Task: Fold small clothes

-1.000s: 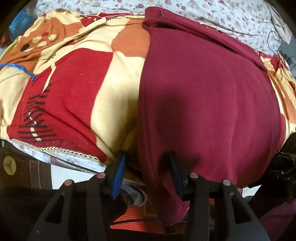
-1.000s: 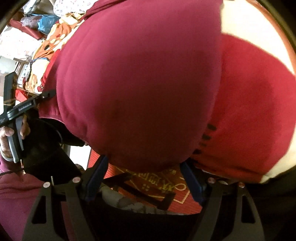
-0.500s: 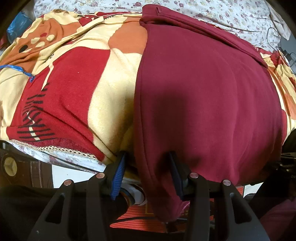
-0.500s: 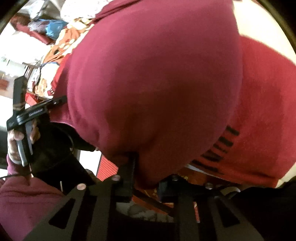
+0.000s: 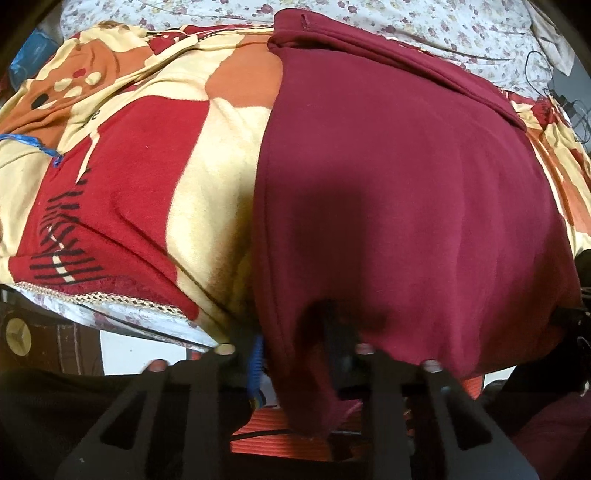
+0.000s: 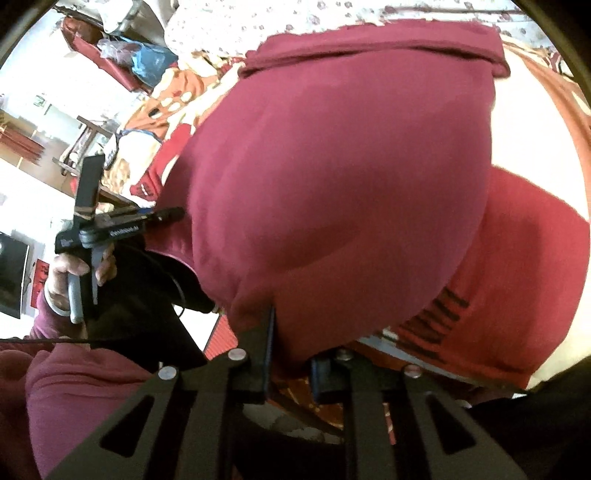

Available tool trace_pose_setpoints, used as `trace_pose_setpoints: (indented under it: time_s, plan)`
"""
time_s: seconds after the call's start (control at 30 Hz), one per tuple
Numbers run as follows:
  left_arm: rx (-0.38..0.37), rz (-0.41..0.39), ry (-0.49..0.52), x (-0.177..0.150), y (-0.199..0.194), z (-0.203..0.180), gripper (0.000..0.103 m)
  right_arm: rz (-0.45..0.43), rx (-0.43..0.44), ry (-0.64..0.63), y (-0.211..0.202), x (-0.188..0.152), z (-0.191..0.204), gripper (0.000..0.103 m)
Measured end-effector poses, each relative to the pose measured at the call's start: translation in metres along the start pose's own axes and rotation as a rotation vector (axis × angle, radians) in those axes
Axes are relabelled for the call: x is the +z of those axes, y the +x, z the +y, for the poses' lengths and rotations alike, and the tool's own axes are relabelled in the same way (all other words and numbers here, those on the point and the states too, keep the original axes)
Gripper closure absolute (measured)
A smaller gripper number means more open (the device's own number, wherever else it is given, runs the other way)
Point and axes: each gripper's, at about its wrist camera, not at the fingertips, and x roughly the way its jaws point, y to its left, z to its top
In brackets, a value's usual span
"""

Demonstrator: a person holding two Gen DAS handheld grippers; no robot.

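Your maroon garment [image 5: 406, 192] fills most of both views and covers a good deal: in the left wrist view its near hem drapes over the far finger of your left gripper [image 5: 295, 347], so only the blue-padded finger [image 5: 256, 360] shows plainly. The 2 jaws are drawn in with a corner of the hem pinched between them. In the right wrist view your right gripper [image 6: 291, 354] has its jaws close together, clamped on the opposite near corner of the same garment [image 6: 332, 184]; the fingertips themselves are buried in cloth. That view is soft and overexposed toward the left, so the furniture there is hard to make out.

The garment lies flat on a blanket [image 5: 140, 166] patterned in red, cream and orange, with its near edge hanging off the bed's front edge. Its far end, a folded waistband-like strip, sits toward a floral bedsheet [image 5: 424, 26]. A blue cord [image 5: 33, 142] lies on the blanket at the left, and black cables [image 5: 554, 85] rest at the far right. Your left hand [image 6: 77, 269] shows in the right wrist view, gripping its tool's handle, with a blue plastic bag [image 6: 151, 62] beyond the bed
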Motion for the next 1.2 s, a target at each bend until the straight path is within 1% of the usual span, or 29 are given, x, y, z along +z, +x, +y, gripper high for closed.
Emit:
trace_pose_setpoints:
  time_s: [0.03, 0.1, 0.17, 0.3, 0.37, 0.47, 0.63, 0.7, 0.8, 0.93, 1.13, 1.2]
  plan:
    - [-0.007, -0.001, -0.004, 0.000, -0.001, 0.001, 0.097, -0.008, 0.007, -0.002, -0.003, 0.001, 0.000, 0.089]
    - [-0.027, -0.009, -0.016, 0.001, -0.005, 0.003, 0.102, -0.023, 0.017, -0.003, -0.008, 0.004, -0.001, 0.089]
    - [-0.056, -0.017, -0.031, 0.001, -0.010, 0.009, 0.103, -0.037, 0.023, -0.007, -0.013, 0.004, -0.002, 0.089]
    - [-0.158, -0.054, -0.079, 0.004, -0.023, 0.020, 0.103, -0.070, 0.038, -0.015, -0.023, 0.007, -0.004, 0.089]
    - [-0.188, -0.072, -0.097, 0.006, -0.030, 0.025, 0.103, -0.100, 0.054, -0.015, -0.031, 0.010, -0.005, 0.089]
    - [-0.198, -0.092, -0.104, 0.006, -0.035, 0.032, 0.103, -0.145, 0.083, 0.000, -0.042, 0.015, -0.009, 0.089]
    - [-0.216, -0.128, -0.122, 0.001, -0.044, 0.037, 0.103, -0.180, 0.079, 0.015, -0.053, 0.021, -0.013, 0.090]
    - [-0.228, -0.155, -0.144, 0.004, -0.050, 0.039, 0.103, -0.188, 0.077, 0.017, -0.056, 0.023, -0.013, 0.089]
    - [-0.244, -0.186, -0.153, 0.010, -0.056, 0.039, 0.103, -0.204, 0.071, 0.027, -0.060, 0.026, -0.013, 0.089]
    - [-0.247, -0.222, -0.148, 0.021, -0.063, 0.035, 0.103, -0.242, 0.068, 0.034, -0.068, 0.031, -0.014, 0.089]
    - [-0.289, -0.286, -0.186, 0.045, -0.073, 0.035, 0.103, -0.318, 0.036, 0.033, -0.087, 0.046, -0.020, 0.090]
    - [-0.289, -0.317, -0.198, 0.054, -0.079, 0.037, 0.103, -0.351, 0.019, 0.036, -0.095, 0.054, -0.024, 0.090]
